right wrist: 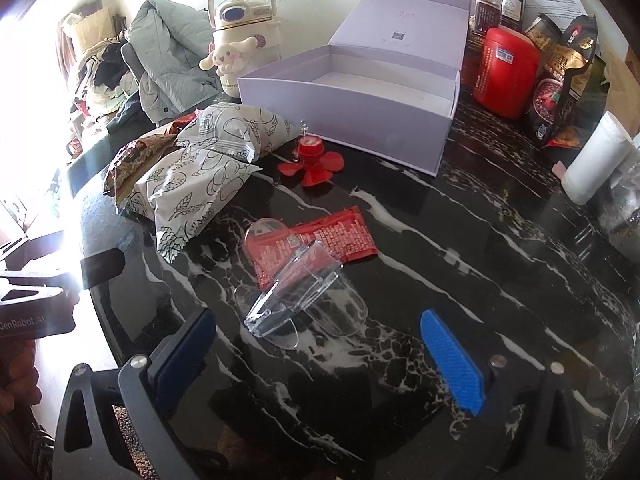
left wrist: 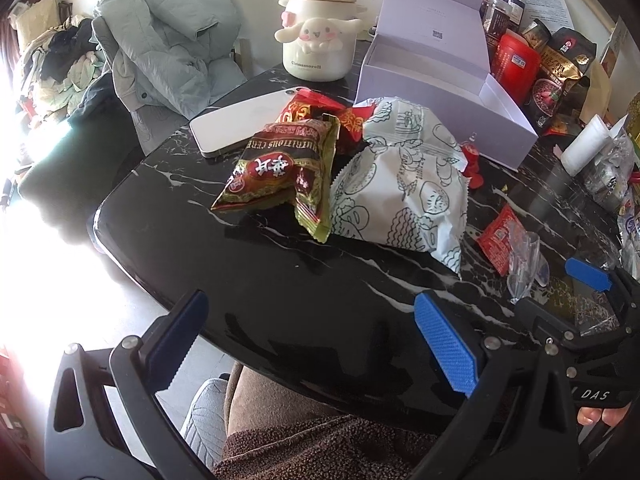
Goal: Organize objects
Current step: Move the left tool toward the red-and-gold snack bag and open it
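Snacks piled on the black marble table (right wrist: pixel 460 248), lavender box (right wrist: pixel 360 108) sitting open at the far side.

Left gripper (left wrist: pixel 312 344) and right gripper (right wrist: pixel 320 356) both gape wide, holding nothing; clear plastic scoop (right wrist: pixel 296 292) lies near, on a red packet (right wrist: pixel 320 240).

Bare table (right wrist: pixel 460 264) leads to the open box (right wrist: pixel 348 112); clear scoop (right wrist: pixel 296 296) lies nearest.

Beside the one open lilac cardboard box (right wrist: pixel 352 120) lie two white printed snack bags (right wrist: pixel 208 172), one brown-and-green cereal packet (left wrist: pixel 276 168) and one flat red sachet (right wrist: pixel 332 236). One red flower-shaped trinket (right wrist: pixel 312 164) sits just before the box. Behind it stand one cream cartoon kettle (left wrist: pixel 316 36), one red canister (right wrist: pixel 506 74) and three dark-lidded clear jars (right wrist: pixel 486 10).
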{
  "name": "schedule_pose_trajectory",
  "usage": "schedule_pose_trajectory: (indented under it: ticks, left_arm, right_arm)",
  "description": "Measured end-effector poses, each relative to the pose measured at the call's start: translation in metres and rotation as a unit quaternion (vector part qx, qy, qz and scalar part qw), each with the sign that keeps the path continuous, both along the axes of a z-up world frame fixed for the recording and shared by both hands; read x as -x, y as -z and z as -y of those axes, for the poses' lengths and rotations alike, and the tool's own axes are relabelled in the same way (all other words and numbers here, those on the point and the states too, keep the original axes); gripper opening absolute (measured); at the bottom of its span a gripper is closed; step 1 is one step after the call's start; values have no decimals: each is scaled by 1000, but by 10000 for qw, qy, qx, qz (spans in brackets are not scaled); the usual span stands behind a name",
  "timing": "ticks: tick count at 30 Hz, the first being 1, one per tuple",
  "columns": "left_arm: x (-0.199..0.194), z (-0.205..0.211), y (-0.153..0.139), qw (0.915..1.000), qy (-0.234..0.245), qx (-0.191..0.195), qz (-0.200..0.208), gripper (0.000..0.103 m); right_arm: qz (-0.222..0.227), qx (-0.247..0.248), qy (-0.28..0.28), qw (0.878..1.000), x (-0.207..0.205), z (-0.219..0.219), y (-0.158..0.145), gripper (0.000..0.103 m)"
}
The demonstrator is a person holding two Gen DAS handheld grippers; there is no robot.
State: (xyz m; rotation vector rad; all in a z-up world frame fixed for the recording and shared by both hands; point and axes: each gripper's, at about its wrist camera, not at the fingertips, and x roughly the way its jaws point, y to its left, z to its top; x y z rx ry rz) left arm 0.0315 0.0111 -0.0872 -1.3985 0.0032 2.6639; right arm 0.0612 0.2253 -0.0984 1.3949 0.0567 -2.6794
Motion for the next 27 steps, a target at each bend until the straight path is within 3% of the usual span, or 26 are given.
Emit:
schedule_pose_trajectory:
  ticks: [9,14,17,27]
  left_arm:
    - [18,16,-11,9994,-284,69,-174,103]
    - [30,23,-14,9991,-394,16,-176,103]
    - [37,24,-15,9990,-405,58,-205,103]
    - [63,22,-11,9990,-428,76,-129,103]
  right_arm:
    - [63,-7,-166,9998,14,6,3,102]
    - [135,29,-206,9997,18,6,5,87]
    - [113,-48,-211,9997,19,7,4,72]
    - [173,-18,-232,9996,23,3,4,71]
